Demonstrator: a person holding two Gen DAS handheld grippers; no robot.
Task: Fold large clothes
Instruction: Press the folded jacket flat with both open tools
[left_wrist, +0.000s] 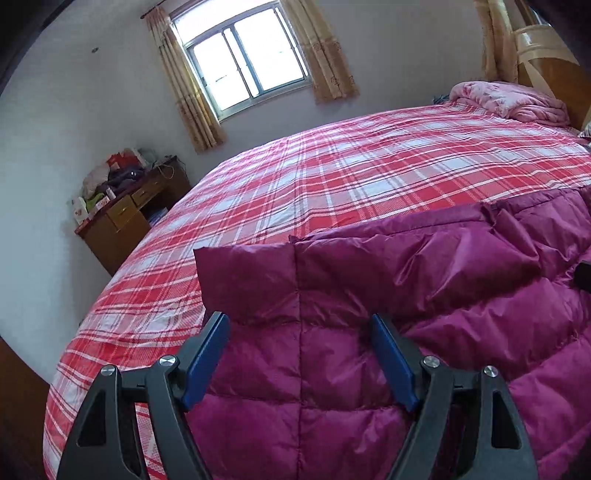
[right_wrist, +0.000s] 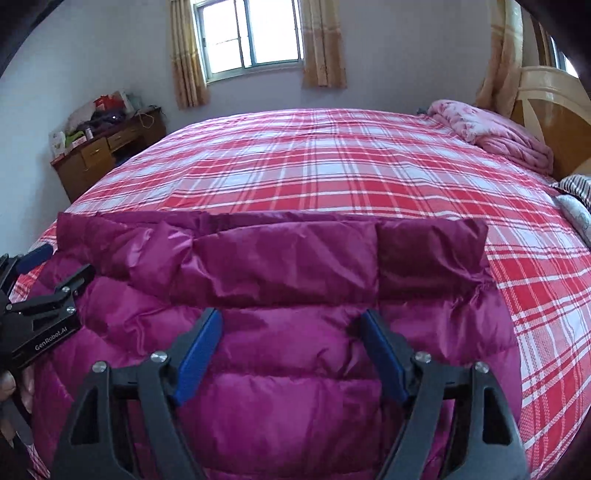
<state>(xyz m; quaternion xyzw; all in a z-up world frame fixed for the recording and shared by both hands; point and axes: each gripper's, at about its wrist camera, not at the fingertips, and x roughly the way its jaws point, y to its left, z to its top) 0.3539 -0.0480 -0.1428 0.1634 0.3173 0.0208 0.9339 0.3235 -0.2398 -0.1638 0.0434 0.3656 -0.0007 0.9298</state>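
A magenta quilted down jacket (left_wrist: 388, 295) lies flat on the near side of a bed; it also shows in the right wrist view (right_wrist: 277, 280). My left gripper (left_wrist: 299, 321) is open and empty, its blue pads just above the jacket's left part. My right gripper (right_wrist: 290, 315) is open and empty above the jacket's right part. The left gripper (right_wrist: 40, 266) shows at the left edge of the right wrist view, over the jacket's left edge. The jacket's near end is hidden below both views.
The bed has a red and white plaid cover (left_wrist: 332, 170) (right_wrist: 332, 158). A folded pink quilt (right_wrist: 491, 129) lies by the wooden headboard (right_wrist: 554, 107). A cluttered wooden desk (left_wrist: 129, 214) stands by the far wall under a curtained window (left_wrist: 243, 55).
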